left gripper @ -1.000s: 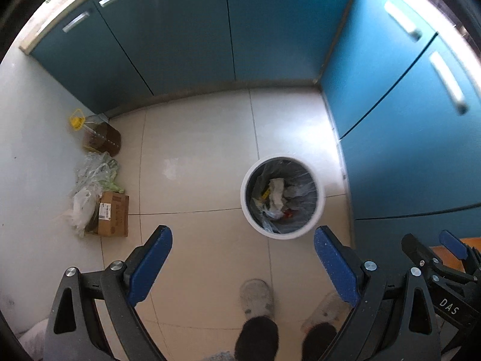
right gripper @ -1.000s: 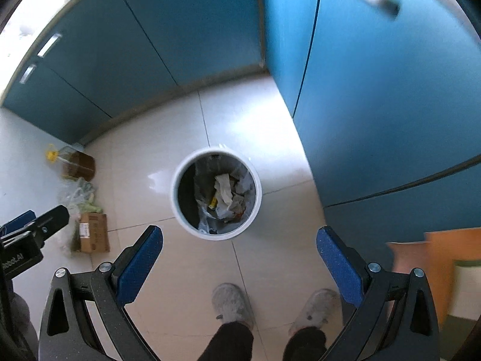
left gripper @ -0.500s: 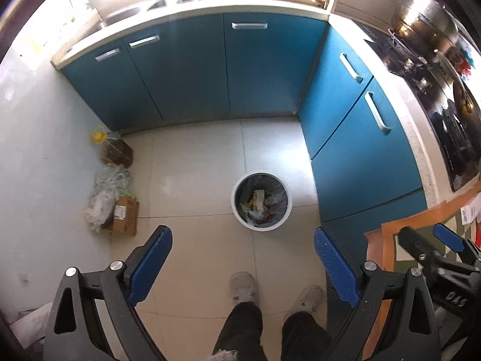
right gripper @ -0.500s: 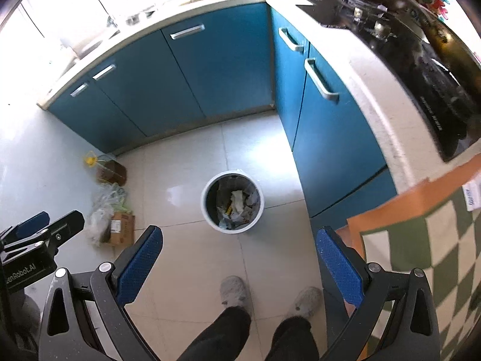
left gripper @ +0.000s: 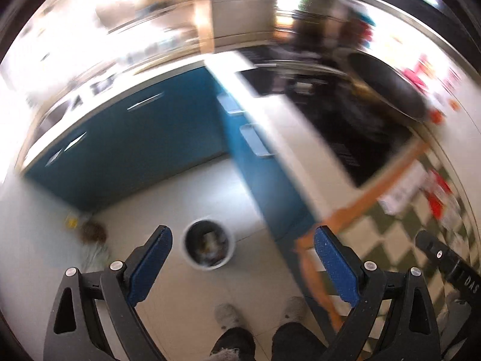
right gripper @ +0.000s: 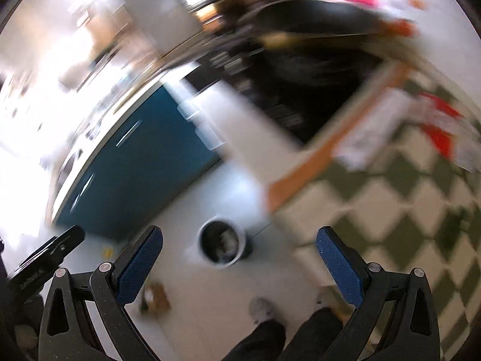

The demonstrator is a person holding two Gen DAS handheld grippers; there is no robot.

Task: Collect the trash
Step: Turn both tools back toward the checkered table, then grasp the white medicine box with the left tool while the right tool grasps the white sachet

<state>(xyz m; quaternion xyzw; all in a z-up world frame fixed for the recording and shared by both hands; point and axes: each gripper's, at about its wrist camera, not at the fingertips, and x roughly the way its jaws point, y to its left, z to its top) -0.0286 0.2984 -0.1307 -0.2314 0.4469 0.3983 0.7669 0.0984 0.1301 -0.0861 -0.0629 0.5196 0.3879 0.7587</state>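
Gaping, both empty: left gripper (left gripper: 243, 251); right gripper (right gripper: 239, 249); trash bin (left gripper: 209, 248) (blurred) on floor below.

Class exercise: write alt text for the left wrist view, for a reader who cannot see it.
Blurred by motion, the open, empty left claw looks down at a white bin of trash on a pale tiled floor. Blue cabinets line the corner behind it, and a checked cloth covers the surface at right.
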